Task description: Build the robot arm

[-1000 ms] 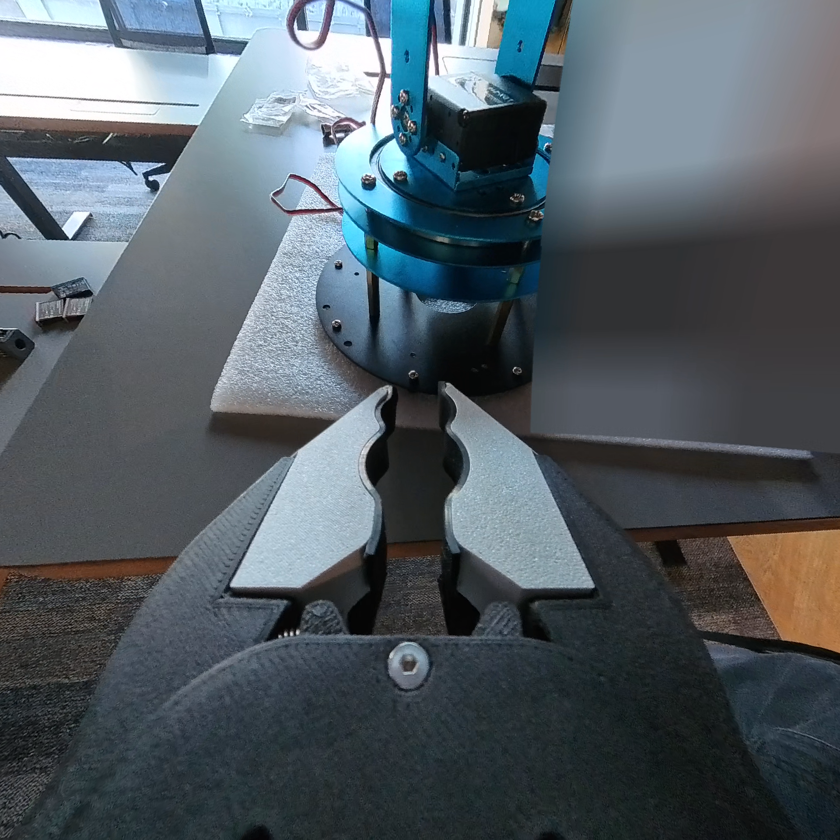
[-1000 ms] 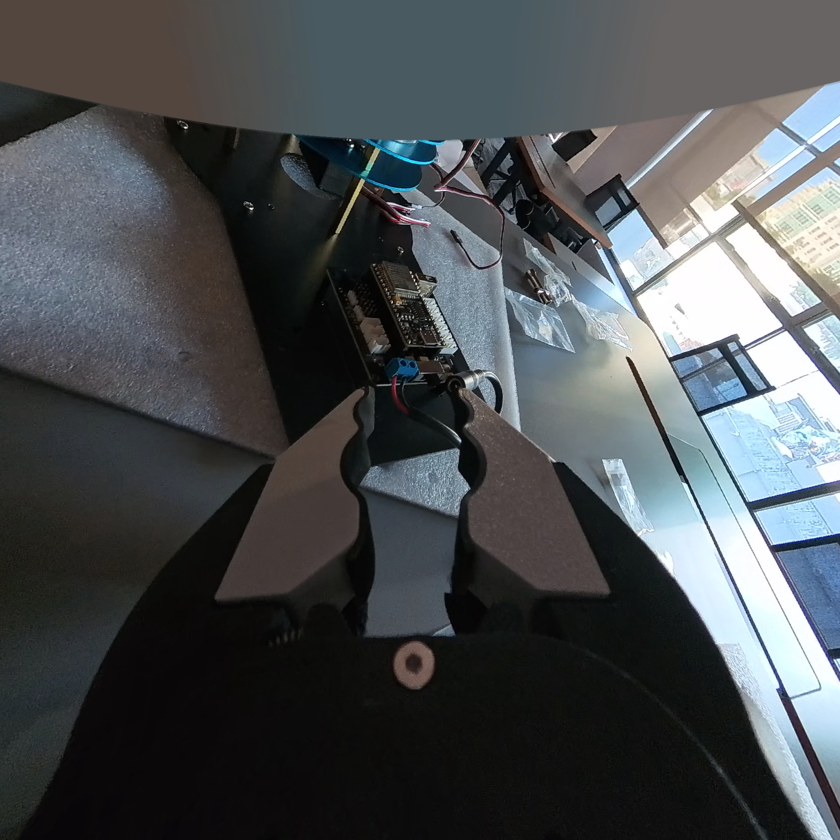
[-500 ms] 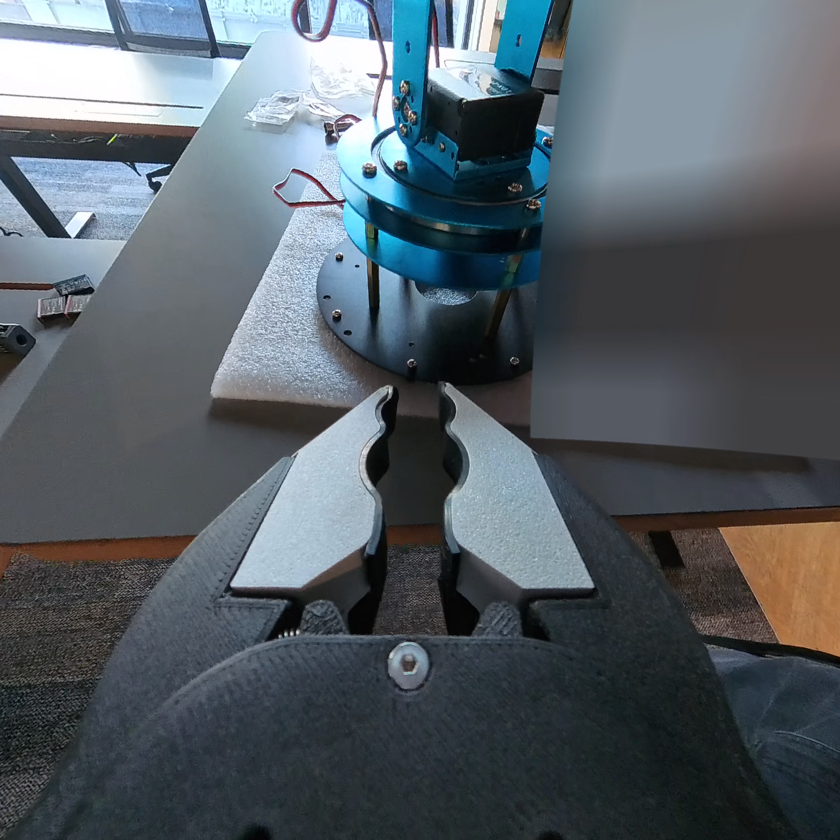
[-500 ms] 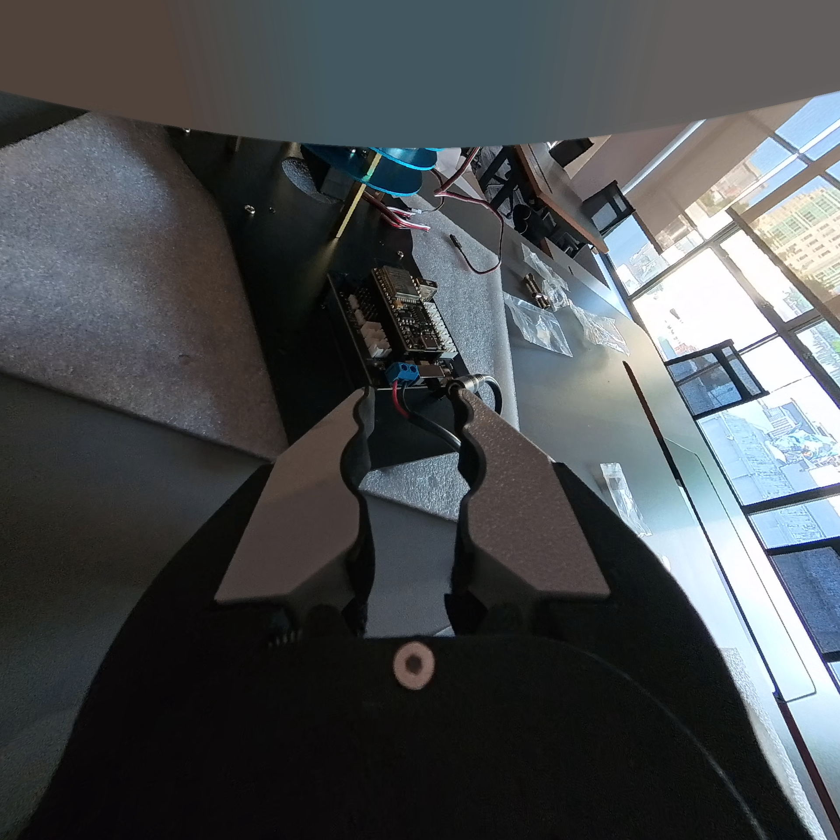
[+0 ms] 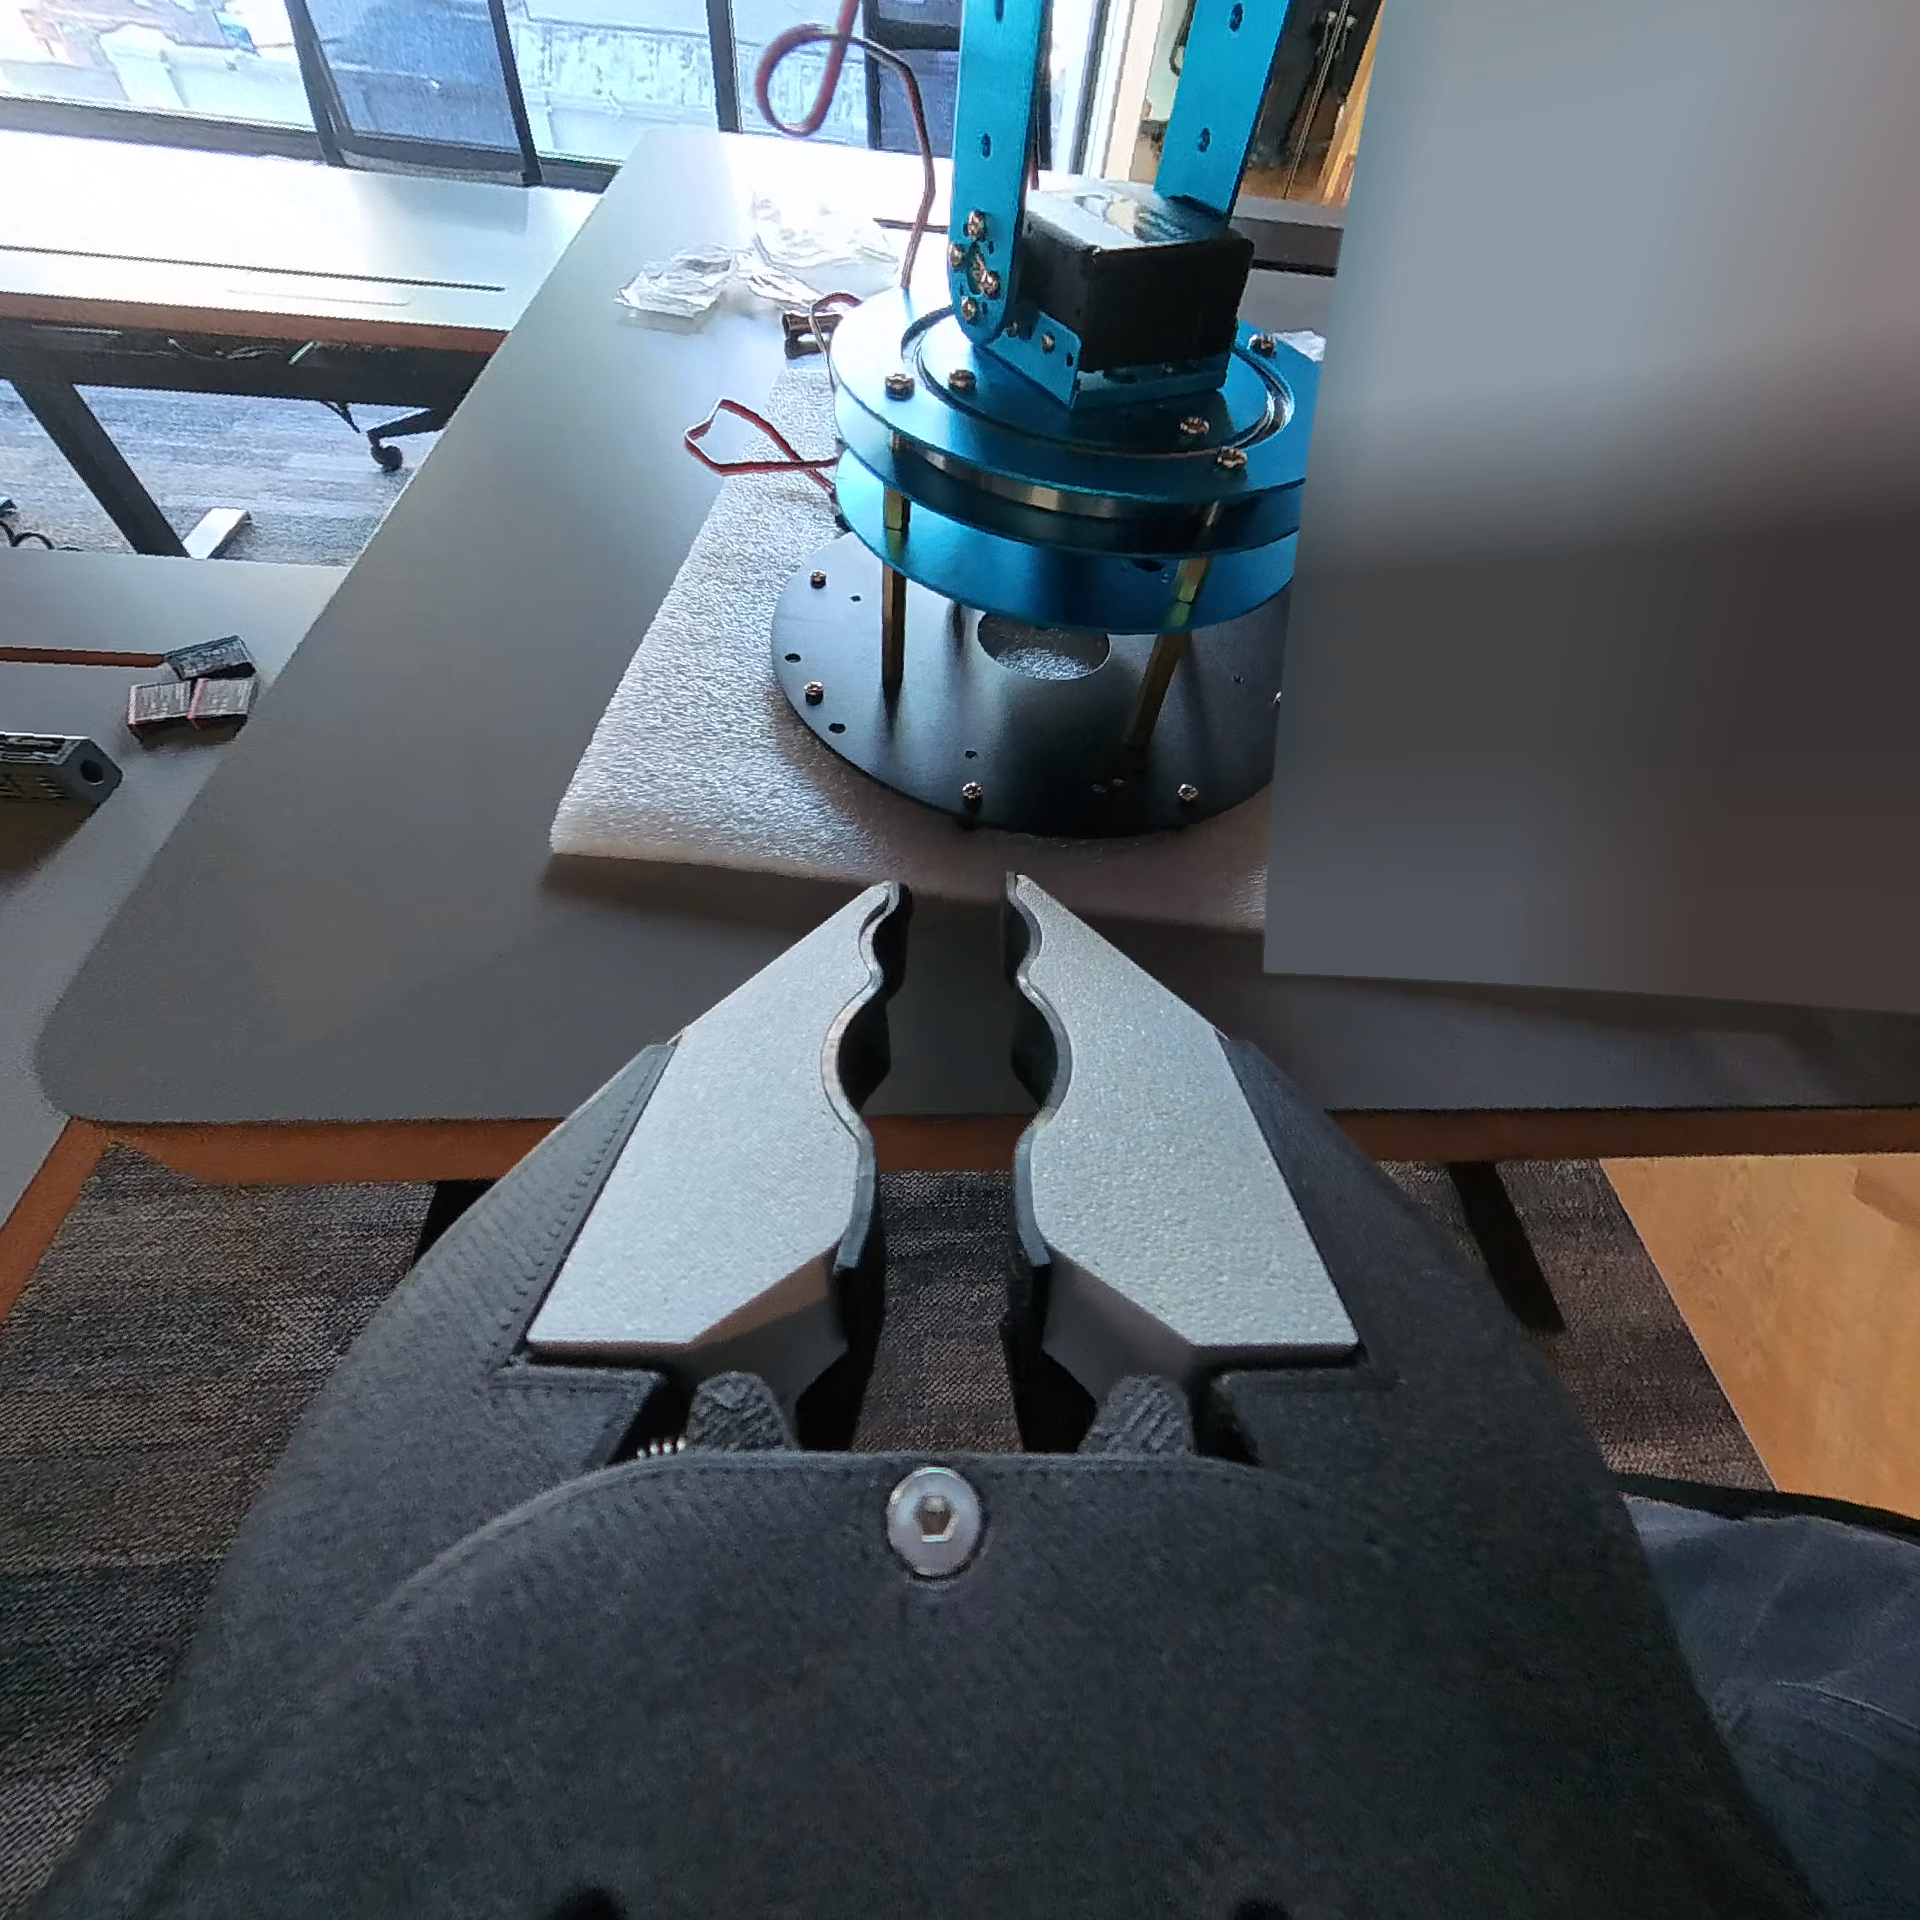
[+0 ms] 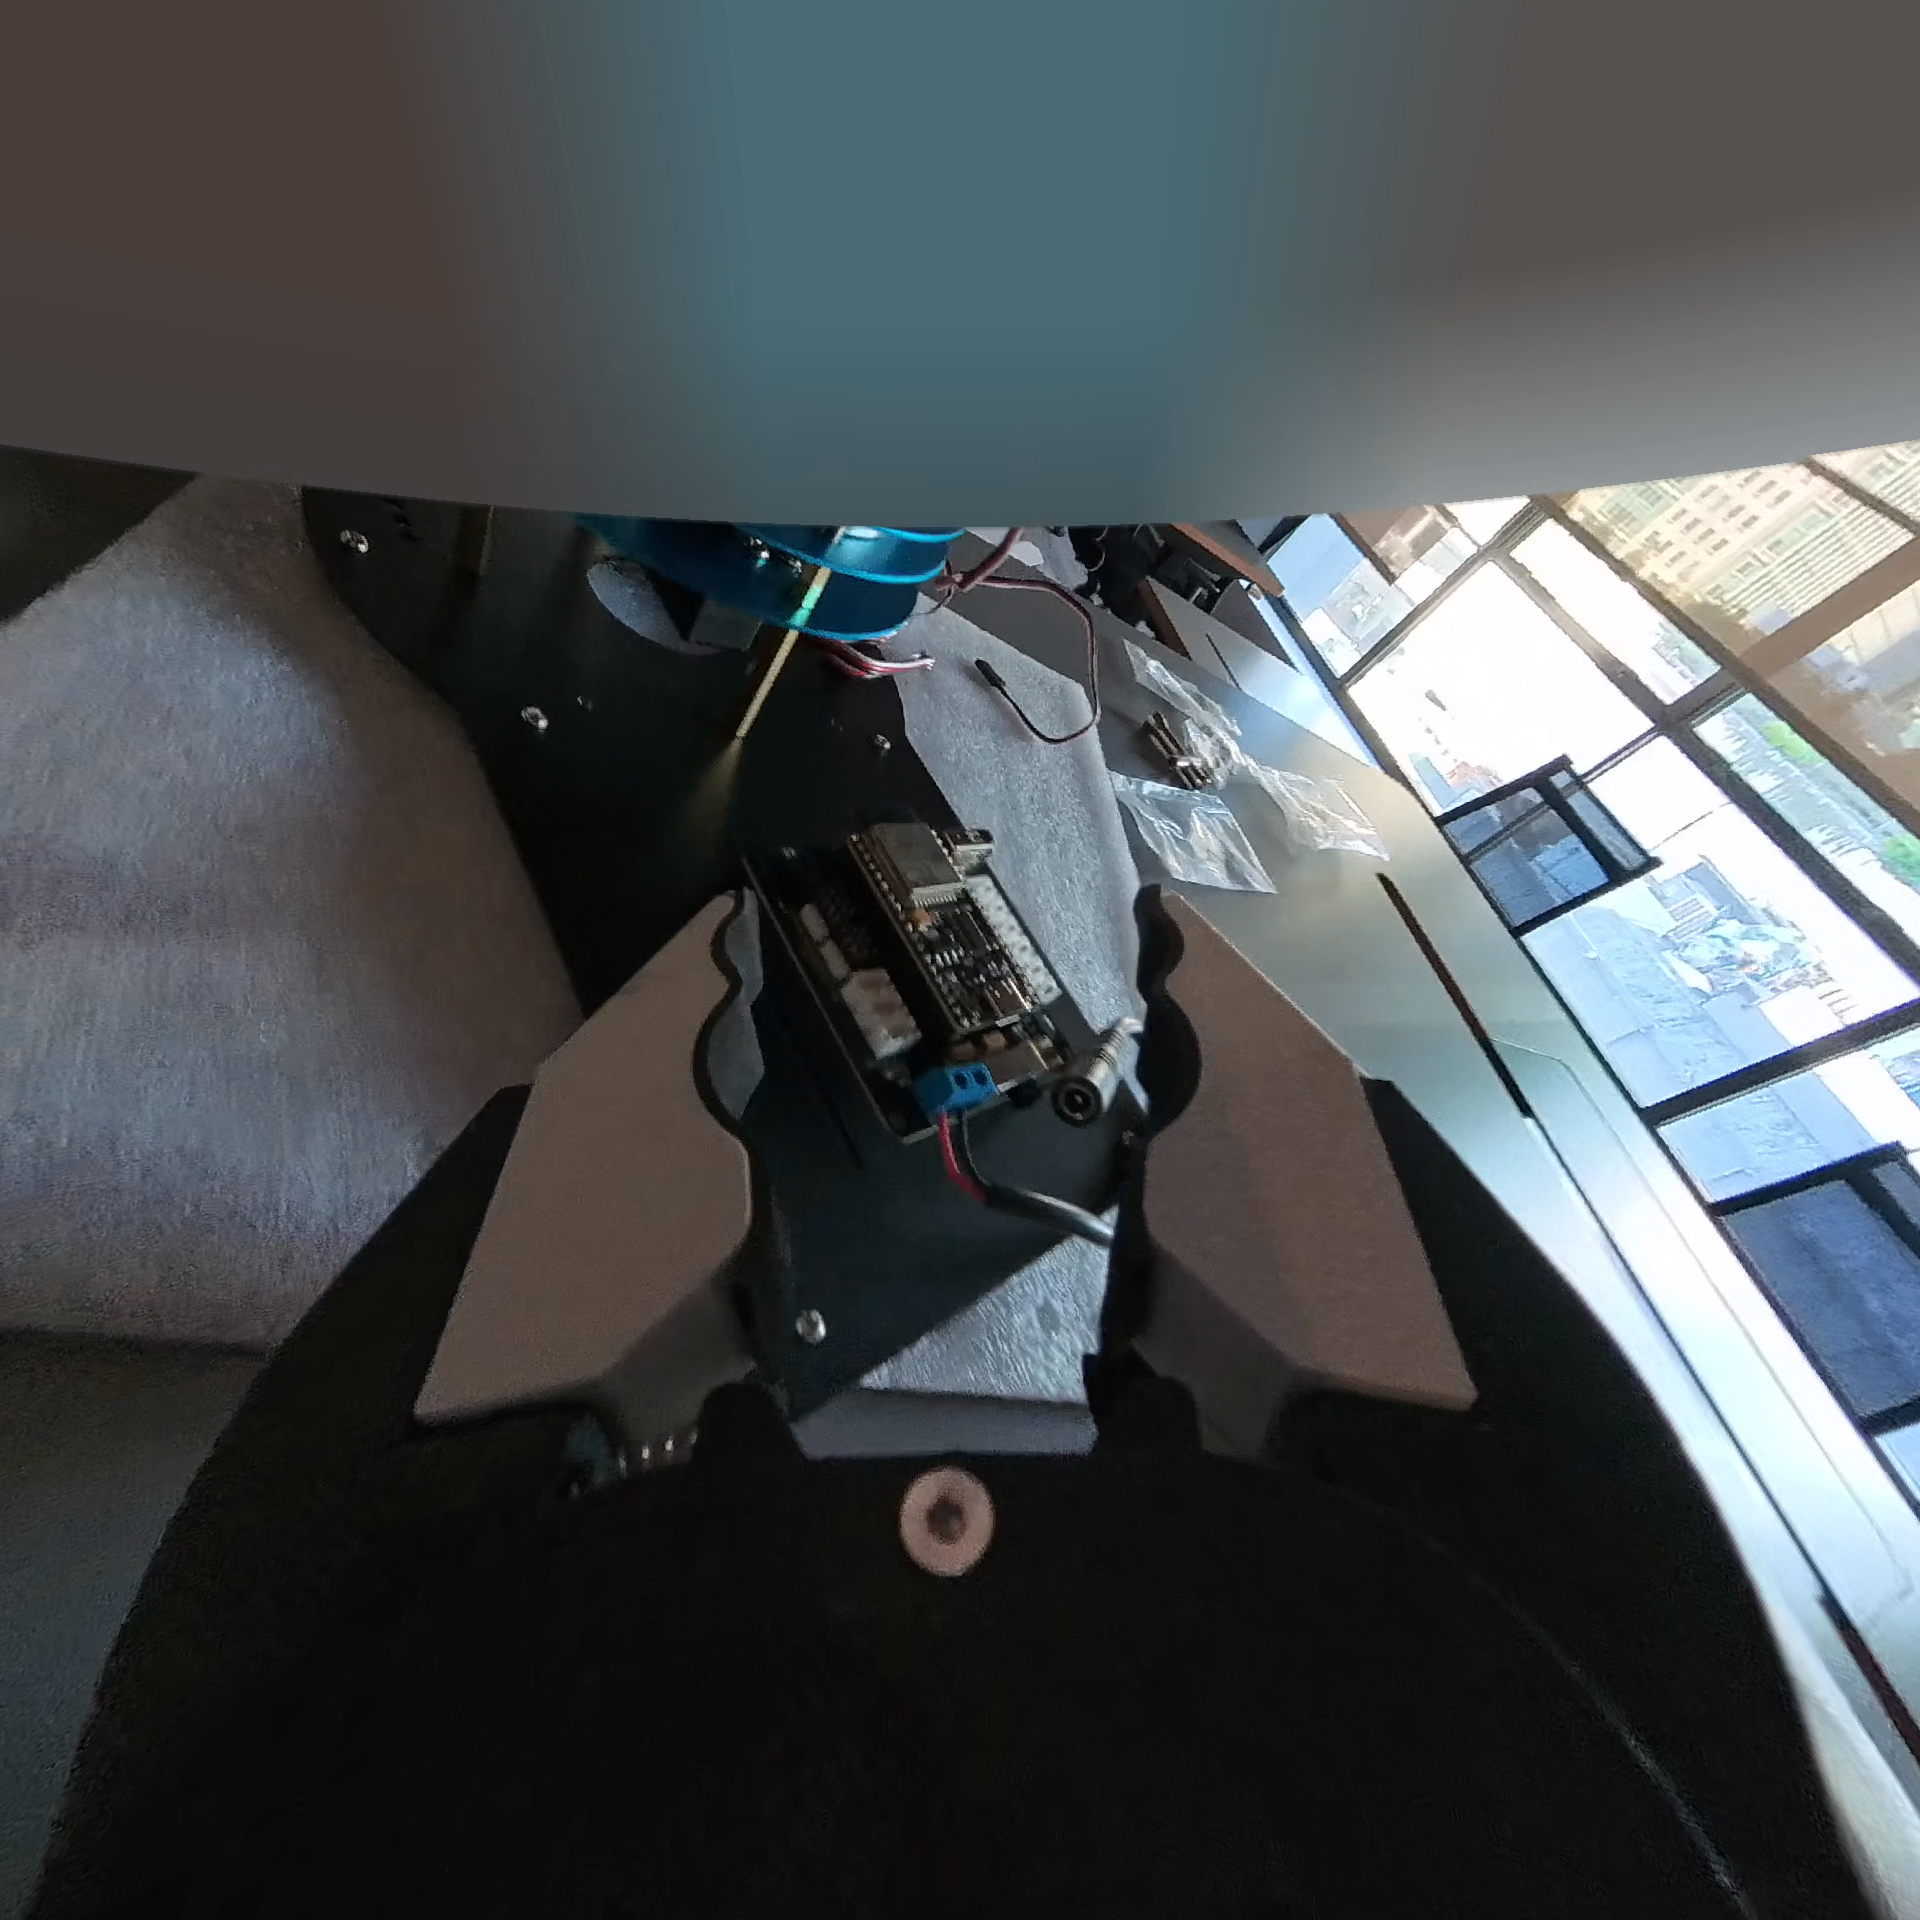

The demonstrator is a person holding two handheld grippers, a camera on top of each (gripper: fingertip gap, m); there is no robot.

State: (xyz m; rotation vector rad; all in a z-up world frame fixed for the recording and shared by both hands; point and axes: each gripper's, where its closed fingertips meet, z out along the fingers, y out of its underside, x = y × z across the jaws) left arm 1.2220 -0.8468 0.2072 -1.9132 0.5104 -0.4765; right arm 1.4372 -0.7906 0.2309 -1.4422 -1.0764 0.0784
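My left gripper (image 5: 954,896) hangs off the front edge of the dark table (image 5: 343,883), empty, jaws a narrow gap apart. Ahead of it, a blue robot-arm turntable (image 5: 1070,457) with a black servo (image 5: 1132,281) stands on a black round plate (image 5: 1018,727) on a white foam mat (image 5: 675,748). My right gripper (image 6: 940,909) is wide open and empty, with one finger on each side of a circuit board (image 6: 935,977) on the black plate (image 6: 623,831). The board's blue terminal block (image 6: 961,1086), red and black wires (image 6: 961,1153) and barrel jack (image 6: 1091,1091) lie between the fingers. A black cable (image 6: 1049,1210) runs to the right finger.
Clear plastic bags of small parts (image 5: 707,275) (image 6: 1195,831) lie at the back of the table. Servo leads (image 5: 748,436) (image 6: 1049,717) trail over the mat. Small dark boxes (image 5: 192,696) sit on a lower table to the left. Windows run along the far side. There is about 25 cm between the tips of the two grippers. My right tips are about 15 cm from the black round plate (image 5: 1018,727), my left tips only 8 cm.
My right gripper has opened wide and moved forward, so the board now lies between its fingers. My left gripper has drawn back from the table a little, jaws unchanged.
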